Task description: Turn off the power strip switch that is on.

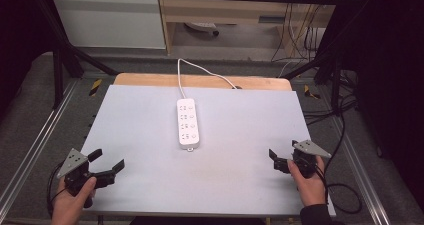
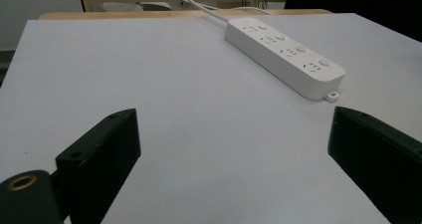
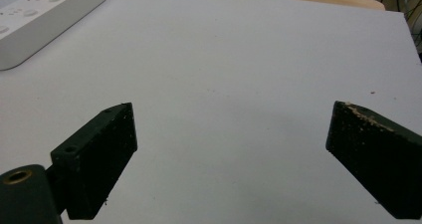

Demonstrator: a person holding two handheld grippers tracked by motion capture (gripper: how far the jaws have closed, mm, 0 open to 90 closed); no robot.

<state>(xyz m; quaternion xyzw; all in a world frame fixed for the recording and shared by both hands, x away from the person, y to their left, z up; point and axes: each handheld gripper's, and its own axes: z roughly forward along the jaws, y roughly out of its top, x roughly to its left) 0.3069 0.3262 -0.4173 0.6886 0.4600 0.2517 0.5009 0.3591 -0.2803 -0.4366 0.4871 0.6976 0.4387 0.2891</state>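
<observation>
We count one white power strip (image 1: 188, 123) on the grey table surface (image 1: 240, 175), lying lengthwise from far to near at about the middle, slightly toward the far side. It carries four socket groups in a row, each with a round button beside it; the left gripper view (image 2: 286, 55) shows these four buttons clearly. One white cord (image 1: 200, 72) leaves its far end, curves right and passes over the far wooden edge (image 1: 150, 80) of the table.

We see two grippers, one in each hand, both at the near edge and well apart from the strip. The left gripper (image 1: 106, 164) sits at the near left corner; its two black jaws stand wide apart, with nothing between them but bare table. The right gripper (image 1: 282, 154) sits at the near right; its jaws are likewise spread wide and hold nothing. In the right gripper view one jaw's top edge bears pale specks, and the strip's near end (image 3: 40, 12) shows at the upper left.

Each gripper has one grey three-cornered plate on top.
</observation>
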